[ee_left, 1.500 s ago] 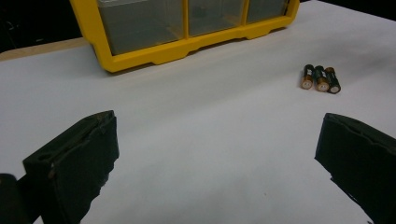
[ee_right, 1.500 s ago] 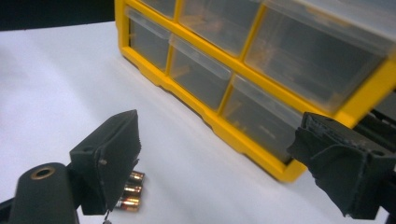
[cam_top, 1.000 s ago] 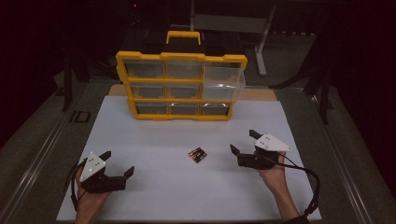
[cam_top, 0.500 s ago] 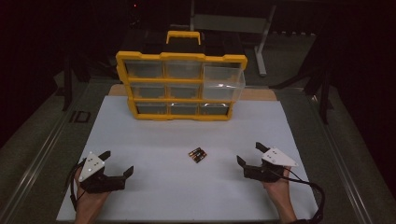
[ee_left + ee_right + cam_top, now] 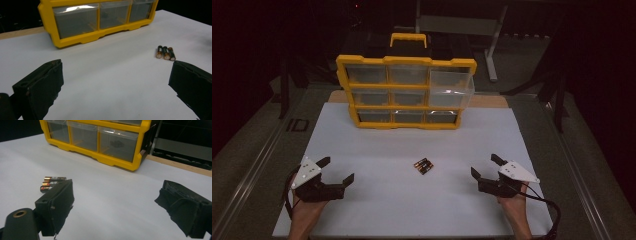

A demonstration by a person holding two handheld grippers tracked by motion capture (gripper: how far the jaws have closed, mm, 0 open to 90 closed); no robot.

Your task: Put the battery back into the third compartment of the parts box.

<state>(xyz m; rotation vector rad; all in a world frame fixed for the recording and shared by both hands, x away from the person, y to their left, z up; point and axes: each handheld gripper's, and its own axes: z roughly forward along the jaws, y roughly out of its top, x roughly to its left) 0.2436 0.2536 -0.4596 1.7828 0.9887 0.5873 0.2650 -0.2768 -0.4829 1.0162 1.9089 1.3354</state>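
Three small batteries (image 5: 424,166) (image 5: 165,53) (image 5: 51,183) lie side by side on the white table top, near its middle. Behind them stands a yellow drawer organizer (image 5: 407,92) (image 5: 100,17) (image 5: 100,140) with clear drawers; its top right drawer (image 5: 451,85) is pulled out. My left gripper (image 5: 336,170) (image 5: 115,87) rests open at the front left, empty, well left of the batteries. On the front right my right gripper (image 5: 485,166) (image 5: 117,205) is open and empty too, with the batteries to its left.
The white board (image 5: 377,145) lies on a darker bench with metal rails at both sides. A wooden strip (image 5: 492,101) shows behind the organizer. Dark frames and a grey stand (image 5: 492,45) stand beyond the table.
My right gripper has drawn back toward the front edge and to the right, away from the batteries. The left gripper has stayed put.
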